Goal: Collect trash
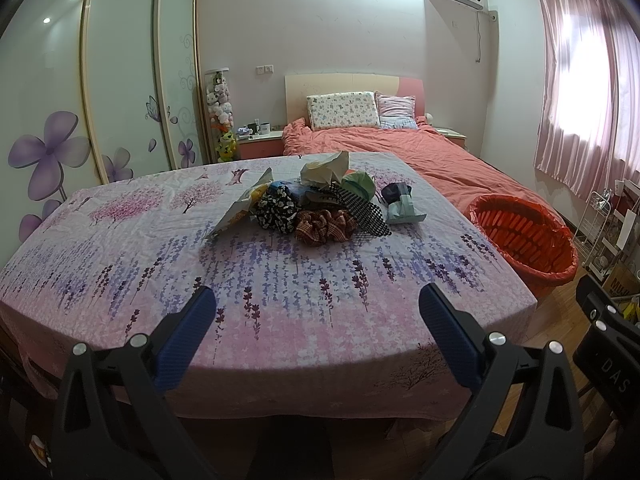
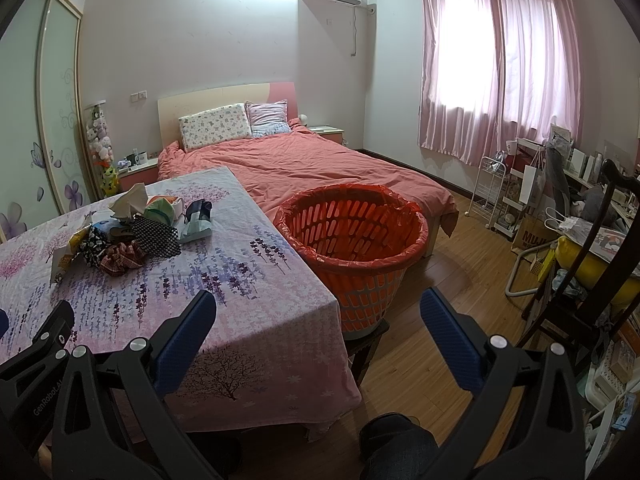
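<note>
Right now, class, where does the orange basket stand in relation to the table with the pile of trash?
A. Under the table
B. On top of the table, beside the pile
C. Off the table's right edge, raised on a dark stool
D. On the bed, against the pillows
C: the orange basket sits past the right edge of the table, on a dark stool, apart from the pile.

Orange slatted basket (image 2: pixel 352 236); lavender-and-pink floral tablecloth (image 1: pixel 240 280); plaid brown scrunchie (image 1: pixel 325 227); black-and-white checked cloth (image 1: pixel 360 208); salmon bedspread (image 2: pixel 304 168)
</note>
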`<state>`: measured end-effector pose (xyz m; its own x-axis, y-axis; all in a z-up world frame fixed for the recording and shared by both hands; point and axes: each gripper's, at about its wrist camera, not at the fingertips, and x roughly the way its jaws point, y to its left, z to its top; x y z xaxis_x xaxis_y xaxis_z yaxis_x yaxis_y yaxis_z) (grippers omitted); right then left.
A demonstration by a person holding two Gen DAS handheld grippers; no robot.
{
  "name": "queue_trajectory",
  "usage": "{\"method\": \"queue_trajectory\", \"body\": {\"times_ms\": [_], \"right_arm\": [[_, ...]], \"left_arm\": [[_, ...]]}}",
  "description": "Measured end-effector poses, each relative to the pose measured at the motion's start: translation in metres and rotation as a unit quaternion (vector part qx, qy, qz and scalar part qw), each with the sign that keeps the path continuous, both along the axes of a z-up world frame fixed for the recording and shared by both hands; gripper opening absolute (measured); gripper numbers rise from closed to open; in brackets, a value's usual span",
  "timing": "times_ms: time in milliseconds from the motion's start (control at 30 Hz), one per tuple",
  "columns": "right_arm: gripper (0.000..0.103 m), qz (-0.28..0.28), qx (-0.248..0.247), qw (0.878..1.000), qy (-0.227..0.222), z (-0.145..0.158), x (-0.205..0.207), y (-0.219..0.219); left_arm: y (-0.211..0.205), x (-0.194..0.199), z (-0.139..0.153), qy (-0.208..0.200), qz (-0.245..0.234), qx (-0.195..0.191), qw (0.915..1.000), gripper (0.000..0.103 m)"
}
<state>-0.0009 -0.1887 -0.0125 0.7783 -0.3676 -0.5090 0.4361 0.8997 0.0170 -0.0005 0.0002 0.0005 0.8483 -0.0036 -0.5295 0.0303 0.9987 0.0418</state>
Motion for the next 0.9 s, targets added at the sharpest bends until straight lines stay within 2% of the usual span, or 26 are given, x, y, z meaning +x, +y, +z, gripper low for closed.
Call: {"method": "queue_trajectory", "body": {"times_ms": [300,533,733,900], "right_arm": [[0.101,0.009,-0.010,1.000,-0.014,0.002,0.004,0.002],[0.101,0.048,0.021,0.999,-0.001,-0.004,0.037,-0.004],[0.100,0.094,0.034,0.995,0.005,-0.007,0.073,0.001],[0.095,0.120,0.039,0.992,0.022,-0.008,0.116,0.010]], "left_arm": [[0.004,0.004,0.000,0.003,0.002,-0.002,1.0000,0.099],[0.041,0.045,-0.004,0.013,0.041,-0.017,0.9989,0.099],[0.076,0.088,-0.010,0.019,0.077,-0.005,0.9968,0.099],[0.099,0.122,-0.017,0.039,0.087,-0.008,0.9954,0.096]]}}
